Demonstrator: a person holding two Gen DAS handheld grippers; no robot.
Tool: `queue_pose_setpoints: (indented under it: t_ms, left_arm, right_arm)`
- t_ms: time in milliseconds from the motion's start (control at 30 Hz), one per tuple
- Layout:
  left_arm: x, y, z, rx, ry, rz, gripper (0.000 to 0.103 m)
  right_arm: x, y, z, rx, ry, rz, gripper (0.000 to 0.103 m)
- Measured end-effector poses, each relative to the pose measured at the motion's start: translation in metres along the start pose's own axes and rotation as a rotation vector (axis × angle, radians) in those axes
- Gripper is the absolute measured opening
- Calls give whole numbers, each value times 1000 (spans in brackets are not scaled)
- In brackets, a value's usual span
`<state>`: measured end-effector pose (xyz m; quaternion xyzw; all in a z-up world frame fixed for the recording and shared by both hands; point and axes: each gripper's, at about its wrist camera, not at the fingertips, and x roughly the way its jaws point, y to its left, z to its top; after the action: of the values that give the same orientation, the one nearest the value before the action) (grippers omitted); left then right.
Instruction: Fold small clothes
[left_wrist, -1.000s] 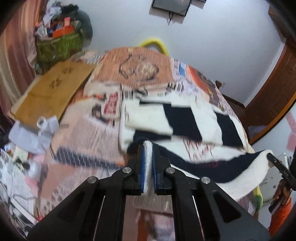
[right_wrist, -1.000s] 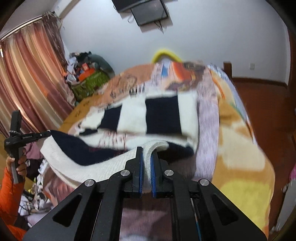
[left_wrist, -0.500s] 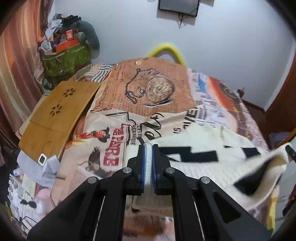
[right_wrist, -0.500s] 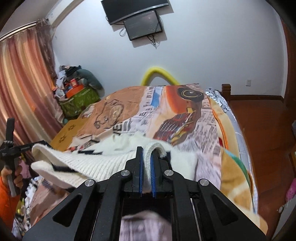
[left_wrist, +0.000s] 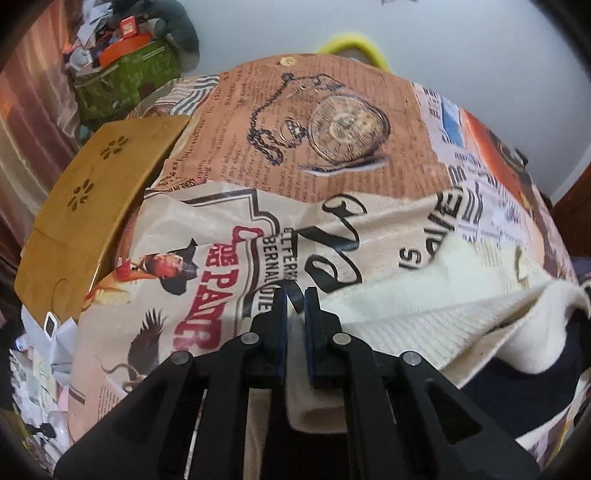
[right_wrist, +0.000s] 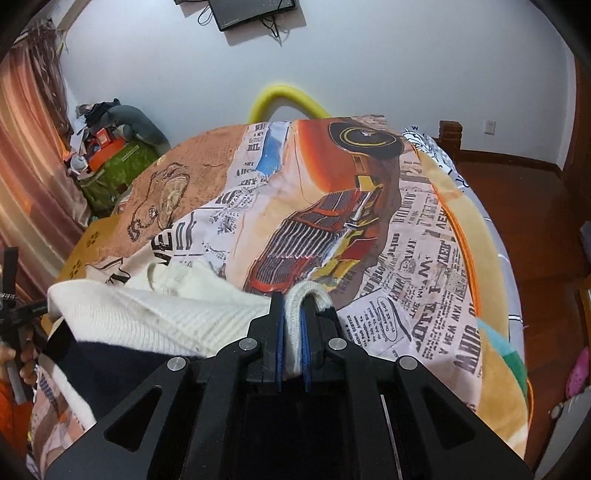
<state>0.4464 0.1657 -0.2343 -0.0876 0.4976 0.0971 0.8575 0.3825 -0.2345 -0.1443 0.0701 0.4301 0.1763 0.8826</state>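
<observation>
A cream and navy knit sweater (left_wrist: 436, 321) lies on the bed, folded over itself, its cream side up. My left gripper (left_wrist: 294, 295) is shut on the sweater's left edge, with cream cloth between the fingers lower down. My right gripper (right_wrist: 295, 299) is shut on a cream ribbed edge of the sweater (right_wrist: 162, 314), which loops over the fingertips. The sweater stretches between the two grippers. Navy cloth (right_wrist: 110, 365) shows beneath the cream layer.
The bed carries a newspaper-print cover (left_wrist: 332, 155) with a pocket watch and a red car (right_wrist: 325, 221). A wooden lap board (left_wrist: 92, 206) lies at the bed's left edge. A green box of clutter (left_wrist: 122, 77) stands at the back left. Wooden floor (right_wrist: 535, 221) is to the right.
Both grippers have carried the sweater's near edge forward over the rest of it and lowered it. The striped front is now covered and the cream side is up.
</observation>
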Motion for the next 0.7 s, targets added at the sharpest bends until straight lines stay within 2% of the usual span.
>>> queue_pose_setpoints:
  t_ms: [67, 100, 167, 200, 233, 300, 333, 467, 600, 700]
  left_arm:
    - [-8, 3, 4, 1, -26, 1, 12]
    - [-16, 3, 5, 10, -49, 25, 15]
    - [-30, 4, 7, 22, -87, 51, 28]
    - [-41, 5, 7, 29, -116, 56, 40]
    - [-49, 6, 7, 36, -141, 64, 48]
    - [-64, 8, 7, 53, -181, 82, 49]
    - [-70, 9, 6, 63, -181, 88, 50]
    - [-75, 9, -3, 79, -149, 53, 56]
    - [-63, -6, -19, 140, -115, 37, 74]
    - [-43, -16, -28, 190, -69, 35, 75]
  right_arm:
    - [-7, -1, 0, -2, -15, 9, 8]
    - [-13, 0, 0, -1, -27, 12, 10]
    - [-26, 1, 3, 4, -60, 4, 14]
    - [-31, 1, 6, 3, -82, -9, 21]
    - [-40, 2, 8, -3, -123, -36, 25]
    - [-59, 2, 12, -13, -194, -83, 42]
    - [-65, 1, 16, -7, -201, -91, 44]
    - [-74, 4, 19, -16, -170, -50, 45]
    - [-65, 22, 7, -98, -110, -15, 45]
    - [-48, 32, -5, -160, -55, -17, 45]
